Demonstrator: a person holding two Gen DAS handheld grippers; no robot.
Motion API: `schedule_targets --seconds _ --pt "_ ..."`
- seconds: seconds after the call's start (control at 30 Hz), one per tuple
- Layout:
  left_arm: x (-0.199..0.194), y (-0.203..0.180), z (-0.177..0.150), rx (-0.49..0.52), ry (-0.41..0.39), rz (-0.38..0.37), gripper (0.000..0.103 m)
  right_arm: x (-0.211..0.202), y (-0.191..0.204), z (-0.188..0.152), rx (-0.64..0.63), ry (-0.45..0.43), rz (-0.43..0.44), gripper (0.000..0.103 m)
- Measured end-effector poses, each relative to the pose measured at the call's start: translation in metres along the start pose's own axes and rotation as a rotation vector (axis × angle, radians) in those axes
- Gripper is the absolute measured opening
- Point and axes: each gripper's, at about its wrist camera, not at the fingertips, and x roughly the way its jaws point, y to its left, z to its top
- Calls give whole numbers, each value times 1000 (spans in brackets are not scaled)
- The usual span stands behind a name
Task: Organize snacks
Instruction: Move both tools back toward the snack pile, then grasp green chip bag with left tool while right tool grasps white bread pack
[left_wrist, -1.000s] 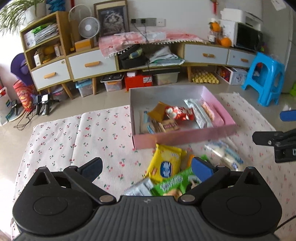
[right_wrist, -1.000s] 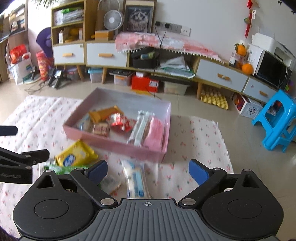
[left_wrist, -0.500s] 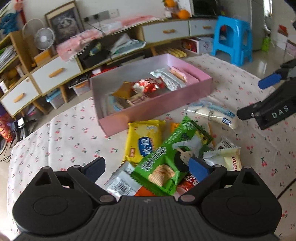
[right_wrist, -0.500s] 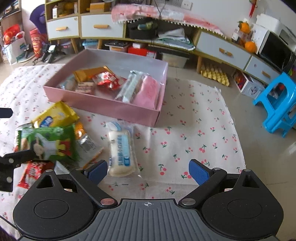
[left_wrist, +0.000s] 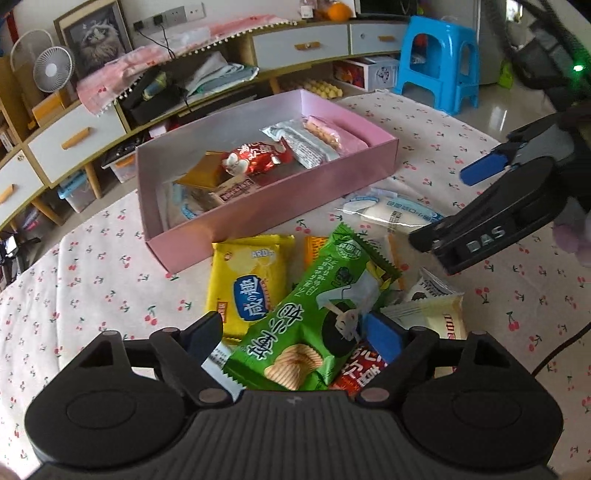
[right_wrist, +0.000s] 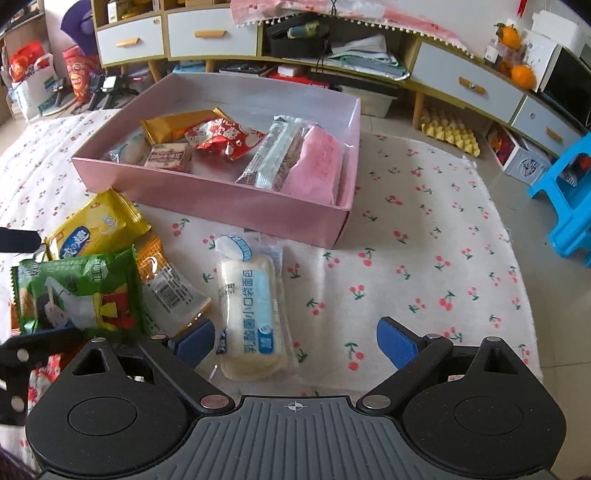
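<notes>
2 grippers low over loose pile. Left gripper (left_wrist: 291, 332) jaws just been closing, green chip bag (left_wrist: 314, 314) between, not yet pinched; right gripper (right_wrist: 295, 339) spread around white bread pack (right_wrist: 251, 310). Grip mid-pack, lift clear, drop into pink box (right_wrist: 236, 206) upper centre.

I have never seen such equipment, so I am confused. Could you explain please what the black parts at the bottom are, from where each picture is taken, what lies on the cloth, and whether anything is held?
There is no robot here. A person holds a hand tool in each hand, each with two blue-tipped fingers and a camera looking forward along them. The black shape at the bottom of each picture is that tool.

One picture comes from the left gripper, the other from the right gripper.

On the cherry-print cloth stands a pink box with several snacks inside. In front of it lie loose packets: a green chip bag, a yellow packet and a white bread pack.

Nothing is held yet. The left fingers have just been closing around the green bag; the right fingers stand open over the bread pack.
</notes>
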Motion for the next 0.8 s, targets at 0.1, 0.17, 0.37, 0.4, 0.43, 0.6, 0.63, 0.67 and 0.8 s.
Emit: schedule_targets --seconds 0.1,0.17,0.37,0.4,0.43,0.6,0.63,0.67,0.8 --pt "2 -3 1 3 7 -9 78 8 5 2 -6 11 -11 94" --pt "3 -5 1 8 9 -12 76 11 6 3 1 17 -10 94" --pt "3 -4 0 6 12 -13 75 14 9 5 13 13 -16 94" --pt "3 -4 0 2 11 -14 75 15 9 5 16 12 -16 94" --pt "2 -3 0 -2 10 -14 75 15 9 6 20 11 -15 94" --pt "2 -3 0 -8 6 -7 72 15 7 7 29 5 -4 88" --pt "2 -3 0 -9 6 -5 71 15 7 7 30 5 -2 85" --pt "2 -3 1 -14 7 -4 70 14 7 8 31 5 1 82" --pt "-2 0 0 -42 5 -1 61 13 8 8 32 8 23 73"
